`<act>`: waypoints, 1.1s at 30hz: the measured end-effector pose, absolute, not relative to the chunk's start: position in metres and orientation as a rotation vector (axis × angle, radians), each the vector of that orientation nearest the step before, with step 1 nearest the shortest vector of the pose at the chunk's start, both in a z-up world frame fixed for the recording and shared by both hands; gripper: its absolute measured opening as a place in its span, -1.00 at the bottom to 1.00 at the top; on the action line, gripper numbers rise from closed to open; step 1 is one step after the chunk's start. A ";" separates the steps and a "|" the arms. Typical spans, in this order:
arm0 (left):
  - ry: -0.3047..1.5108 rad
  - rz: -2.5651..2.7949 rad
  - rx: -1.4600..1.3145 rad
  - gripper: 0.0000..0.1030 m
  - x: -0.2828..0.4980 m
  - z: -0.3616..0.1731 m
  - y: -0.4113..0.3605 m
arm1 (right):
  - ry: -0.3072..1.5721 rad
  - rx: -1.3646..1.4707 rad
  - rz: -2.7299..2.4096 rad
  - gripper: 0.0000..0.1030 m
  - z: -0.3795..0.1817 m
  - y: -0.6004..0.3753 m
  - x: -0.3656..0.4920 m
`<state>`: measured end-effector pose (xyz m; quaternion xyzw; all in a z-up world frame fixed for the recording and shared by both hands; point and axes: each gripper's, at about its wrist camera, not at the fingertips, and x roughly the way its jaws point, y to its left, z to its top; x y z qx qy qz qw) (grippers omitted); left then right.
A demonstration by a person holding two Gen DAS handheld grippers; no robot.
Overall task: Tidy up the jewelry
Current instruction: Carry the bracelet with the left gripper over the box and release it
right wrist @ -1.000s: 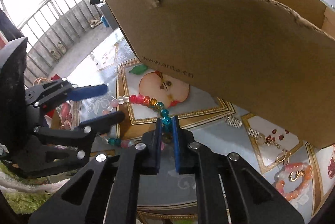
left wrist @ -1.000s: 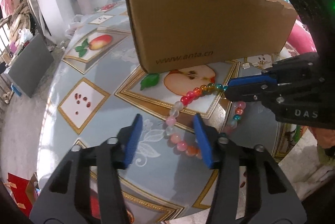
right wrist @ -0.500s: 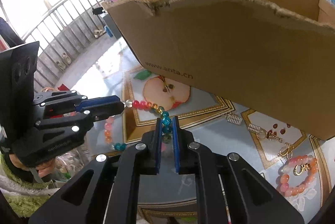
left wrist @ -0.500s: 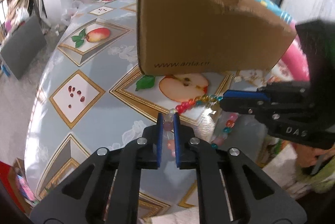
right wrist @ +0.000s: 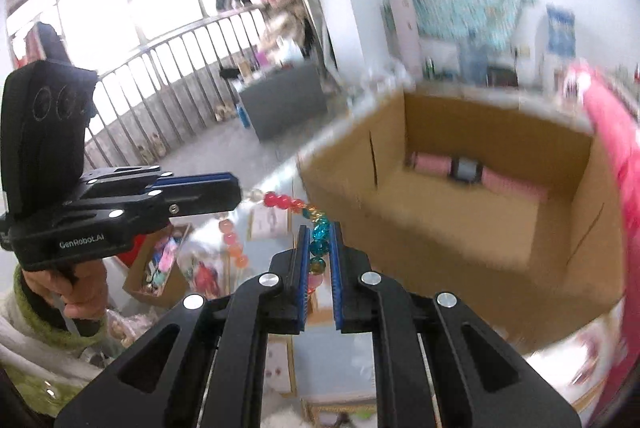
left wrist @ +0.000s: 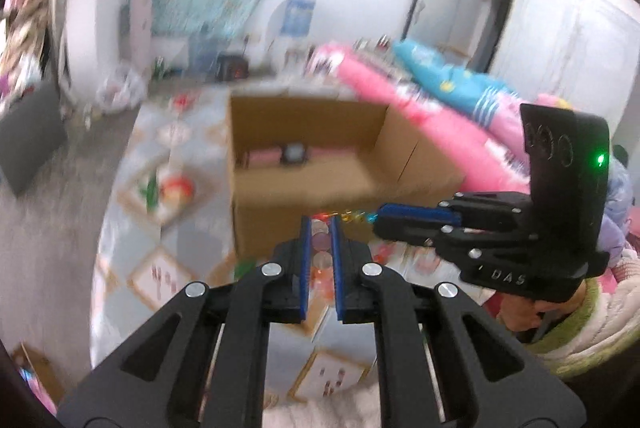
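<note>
A string of coloured beads [right wrist: 285, 201] hangs in the air between both grippers, well above the table. My left gripper [left wrist: 320, 228] is shut on its pale pink and clear beads [left wrist: 321, 243]. In the right wrist view that gripper [right wrist: 238, 190] comes in from the left. My right gripper [right wrist: 320, 234] is shut on the teal beads [right wrist: 320, 246], and it shows from the side in the left wrist view [left wrist: 378, 220]. Just beyond stands an open cardboard box [left wrist: 308, 164] [right wrist: 480, 188] holding a pink band with a dark watch face [right wrist: 466, 170].
The fruit-patterned tablecloth [left wrist: 168, 268] lies below. Pink and blue bedding [left wrist: 440, 108] is piled behind the box on the right. A railing and windows [right wrist: 160, 68] are at the left. A hand and a green cuff [right wrist: 52, 292] hold the left gripper.
The left gripper went from open to shut on the beads. Both grippers then rose with the string off the table, and the box's inside came into view.
</note>
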<state>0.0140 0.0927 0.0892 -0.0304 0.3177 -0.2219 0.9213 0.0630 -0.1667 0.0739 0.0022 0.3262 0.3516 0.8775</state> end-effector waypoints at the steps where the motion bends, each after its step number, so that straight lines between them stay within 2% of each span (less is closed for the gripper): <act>1: 0.629 -0.468 -0.058 -0.83 0.019 0.100 0.090 | 0.644 0.001 0.736 -0.81 0.088 -0.169 0.066; 6: 0.529 -0.502 -0.012 -0.83 0.055 0.137 0.071 | 0.572 -0.004 0.727 -0.81 0.131 -0.175 0.107; 11: 0.592 -0.503 -0.014 -0.83 0.118 0.128 0.057 | 0.704 0.029 0.718 -0.81 0.133 -0.184 0.180; 16: 0.763 -0.497 -0.042 -0.83 0.167 0.079 0.057 | 0.950 0.071 0.721 -0.81 0.099 -0.172 0.243; 21: 0.855 -0.475 -0.053 -0.83 0.176 0.041 0.062 | 1.127 0.083 0.731 -0.81 0.053 -0.160 0.268; 27: 0.927 -0.437 -0.018 -0.83 0.187 0.024 0.060 | 1.346 0.066 0.685 -0.79 0.004 -0.136 0.297; 33: 0.900 -0.388 -0.022 -0.81 0.189 0.029 0.067 | 1.335 0.096 0.649 -0.79 -0.005 -0.136 0.307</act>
